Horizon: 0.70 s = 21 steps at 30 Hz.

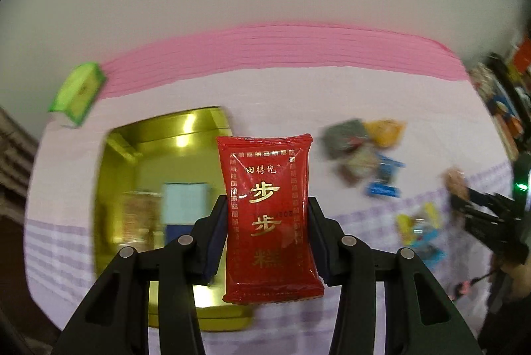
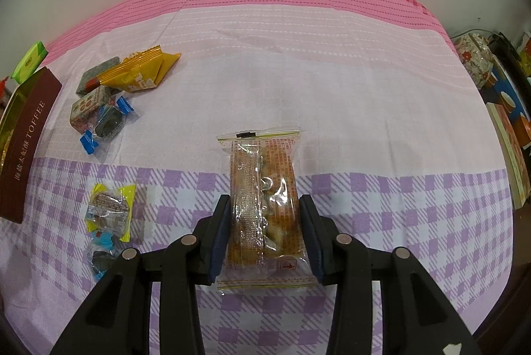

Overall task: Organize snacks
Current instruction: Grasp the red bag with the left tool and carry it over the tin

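The left gripper [image 1: 268, 215] is clamping a red snack packet [image 1: 268, 215] at centre frame, holding it upright in front of the open gold tin [image 1: 139, 155] at left. The right gripper [image 2: 265, 233] is gripping a clear-wrapped pastry [image 2: 264, 205] at centre frame over the checked cloth [image 2: 398, 222], with loose snacks [image 2: 109, 102] lying at upper left.

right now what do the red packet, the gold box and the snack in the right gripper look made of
Red packet: glossy plastic film, judging by crimped ends and glare. Gold box: probably metal tin, mirror-like walls reflecting lights. Clear-wrapped snack: transparent crinkly plastic wrapper, printed orange, with a pastry-like piece visible inside.
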### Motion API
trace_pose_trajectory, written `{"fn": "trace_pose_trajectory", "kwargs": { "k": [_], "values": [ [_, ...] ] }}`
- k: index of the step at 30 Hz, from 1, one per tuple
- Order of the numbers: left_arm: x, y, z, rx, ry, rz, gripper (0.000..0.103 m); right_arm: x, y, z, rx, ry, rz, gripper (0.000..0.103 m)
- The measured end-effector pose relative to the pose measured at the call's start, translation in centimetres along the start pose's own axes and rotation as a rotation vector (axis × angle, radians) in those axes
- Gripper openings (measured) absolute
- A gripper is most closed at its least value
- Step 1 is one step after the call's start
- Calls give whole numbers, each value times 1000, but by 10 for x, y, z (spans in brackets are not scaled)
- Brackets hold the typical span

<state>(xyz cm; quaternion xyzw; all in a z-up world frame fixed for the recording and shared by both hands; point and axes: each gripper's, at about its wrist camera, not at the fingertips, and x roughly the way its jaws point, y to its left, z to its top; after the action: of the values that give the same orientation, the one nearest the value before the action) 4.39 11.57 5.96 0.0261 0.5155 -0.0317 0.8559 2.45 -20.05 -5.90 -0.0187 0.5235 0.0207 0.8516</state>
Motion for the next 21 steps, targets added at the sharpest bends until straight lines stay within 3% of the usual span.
{"fn": "trace_pose_trajectory", "kwargs": {
  "k": [10, 21],
  "values": [
    [35, 101, -11, -134, 78, 134, 46, -1, 0, -1, 6, 2, -12, 40],
    [67, 130, -27, -150, 126, 184, 46, -1, 1, -1, 6, 2, -13, 42]
  ]
}}
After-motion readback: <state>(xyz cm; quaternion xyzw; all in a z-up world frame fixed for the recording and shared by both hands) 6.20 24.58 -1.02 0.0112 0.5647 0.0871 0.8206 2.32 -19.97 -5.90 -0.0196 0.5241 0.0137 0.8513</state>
